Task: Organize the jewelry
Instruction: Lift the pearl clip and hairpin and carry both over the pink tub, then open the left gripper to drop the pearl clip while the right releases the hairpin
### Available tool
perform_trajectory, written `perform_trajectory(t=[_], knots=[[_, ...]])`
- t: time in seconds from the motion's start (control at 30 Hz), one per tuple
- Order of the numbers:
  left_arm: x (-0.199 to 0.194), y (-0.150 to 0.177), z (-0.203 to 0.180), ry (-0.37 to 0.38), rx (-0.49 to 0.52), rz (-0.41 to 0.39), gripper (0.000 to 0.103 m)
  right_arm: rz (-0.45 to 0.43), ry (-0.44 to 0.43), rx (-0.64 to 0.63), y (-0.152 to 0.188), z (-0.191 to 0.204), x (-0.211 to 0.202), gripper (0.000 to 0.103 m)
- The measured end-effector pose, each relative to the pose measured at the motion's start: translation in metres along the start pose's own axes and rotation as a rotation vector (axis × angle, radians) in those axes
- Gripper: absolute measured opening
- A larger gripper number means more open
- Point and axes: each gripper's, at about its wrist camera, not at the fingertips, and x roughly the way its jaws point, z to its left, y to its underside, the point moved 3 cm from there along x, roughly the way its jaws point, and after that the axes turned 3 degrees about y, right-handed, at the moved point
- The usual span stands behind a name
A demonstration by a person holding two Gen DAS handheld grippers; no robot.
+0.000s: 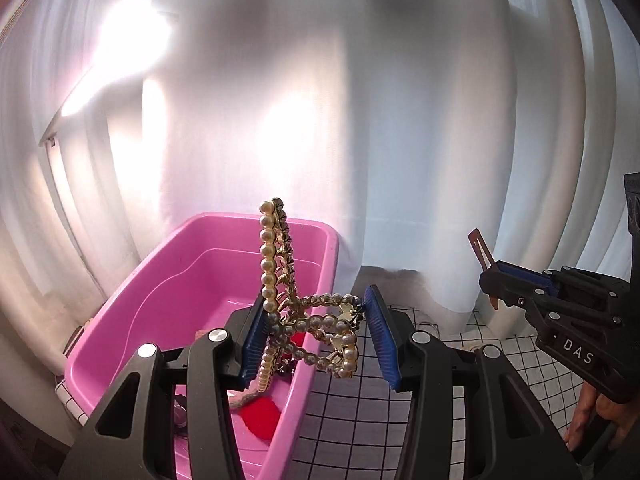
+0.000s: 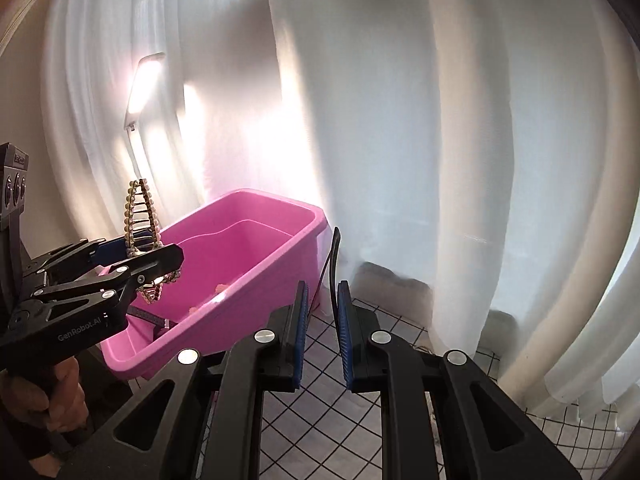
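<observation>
Left wrist view: left gripper (image 1: pixel 316 332) is clamped on a pearl hair claw (image 1: pixel 280 300), blue pads pressing its hinge end, the toothed half sticking up above the jaws. It is held in the air over the near end of the pink tub (image 1: pixel 160 280), which sits on a white grid-pattern cloth (image 1: pixel 360 420) in front of white curtains (image 1: pixel 360 120). Something red (image 1: pixel 260 416) lies in the tub bottom. Right gripper (image 1: pixel 492 276) is at the right edge, pinching a thin brown hair clip (image 1: pixel 480 248).

Right wrist view: right gripper (image 2: pixel 322 312) has its jaws narrow, gripping the clip (image 2: pixel 334 264) edge-on, a dark strip rising between the pads. Left gripper (image 2: pixel 160 256) with the claw (image 2: pixel 140 216) is at the left, beside the tub (image 2: pixel 260 248).
</observation>
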Motion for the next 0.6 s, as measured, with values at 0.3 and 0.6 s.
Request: perform_trajectory(t=[0.3, 0.6], knots=[[0.007, 0.001, 0.09, -0.137, -0.102, 0.031, 0.045, 0.035, -0.142, -0.101, -0.041, 0.082, 0.06, 0.014], [0.039, 0.046, 0.15, -0.217, -0.223, 0.228, 0.046, 0.198, -0.193, -0.14, -0.039, 0.133, 0.135, 0.014]])
